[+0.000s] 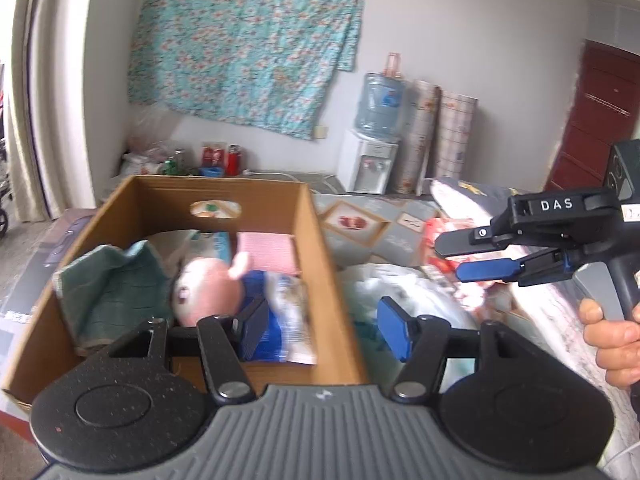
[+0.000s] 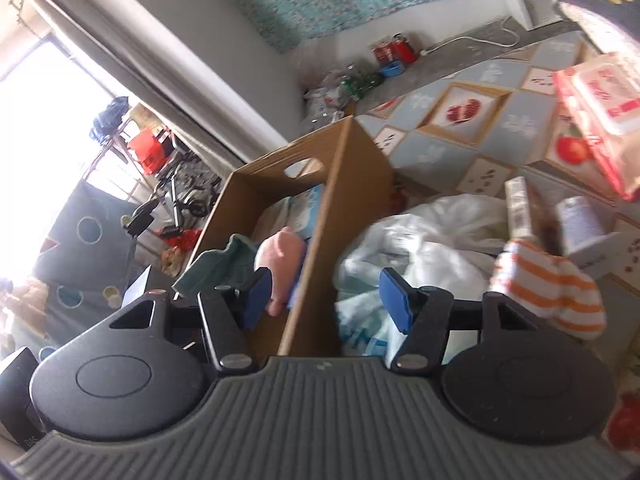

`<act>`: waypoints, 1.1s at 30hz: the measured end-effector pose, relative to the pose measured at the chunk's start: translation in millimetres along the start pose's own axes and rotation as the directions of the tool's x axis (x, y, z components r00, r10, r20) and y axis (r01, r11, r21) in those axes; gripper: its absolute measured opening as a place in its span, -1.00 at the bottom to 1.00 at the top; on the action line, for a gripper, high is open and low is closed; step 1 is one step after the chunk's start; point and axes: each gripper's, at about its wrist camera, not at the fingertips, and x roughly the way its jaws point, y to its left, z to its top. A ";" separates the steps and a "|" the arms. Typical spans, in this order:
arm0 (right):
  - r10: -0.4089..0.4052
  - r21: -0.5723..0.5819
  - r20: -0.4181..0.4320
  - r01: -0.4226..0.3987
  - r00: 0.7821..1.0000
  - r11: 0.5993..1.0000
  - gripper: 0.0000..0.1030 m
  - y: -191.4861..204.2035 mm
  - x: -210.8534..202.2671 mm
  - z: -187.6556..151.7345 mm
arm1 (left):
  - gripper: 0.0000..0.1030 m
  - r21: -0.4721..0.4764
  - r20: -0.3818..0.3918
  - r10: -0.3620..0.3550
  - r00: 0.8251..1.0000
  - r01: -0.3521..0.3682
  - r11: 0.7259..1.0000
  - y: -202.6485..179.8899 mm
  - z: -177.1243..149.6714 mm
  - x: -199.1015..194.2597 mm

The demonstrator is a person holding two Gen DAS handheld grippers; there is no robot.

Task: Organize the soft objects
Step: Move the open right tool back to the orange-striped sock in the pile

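Patchwork-quilted bed (image 2: 460, 136) carries a crumpled white cloth bundle (image 2: 420, 232), soft and light, beside the brown cardboard box (image 2: 356, 184); it is best pinched at a raised fold by either empty, open claw (image 2: 326, 302) (image 1: 322, 330).

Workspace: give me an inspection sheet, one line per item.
Surface: patterned quilt on a bed, box at its left.
Job's things: cardboard box holds a pink plush, green cloth, pink pad and a blue-white pack.
Clutter: white bedding, striped sock, red-white pack and a roll lie on the quilt.
Grippers: left gripper open, empty, over the box edge; right gripper open, empty.
Cables: white cord on the floor.
Surroundings: floral sheet on the wall, water dispenser, curtain, red door.
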 end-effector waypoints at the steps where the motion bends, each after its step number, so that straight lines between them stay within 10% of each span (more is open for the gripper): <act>1: -0.025 0.013 0.015 0.025 1.000 1.000 0.15 -12.4 -9.6 -3.7 | 0.20 0.008 0.001 -0.018 1.000 0.018 1.000 -8.2 -1.2 1.9; 14: -0.209 0.107 0.045 0.204 0.977 0.973 0.15 -101.5 -78.9 -49.4 | 0.19 0.116 -0.009 -0.187 0.982 0.187 0.975 -101.7 -36.4 40.6; 33: -0.175 0.022 -0.011 0.175 0.984 0.984 0.04 -130.1 -48.7 -37.6 | 0.09 0.213 -0.128 -0.245 0.961 0.267 0.940 -166.3 -82.2 96.4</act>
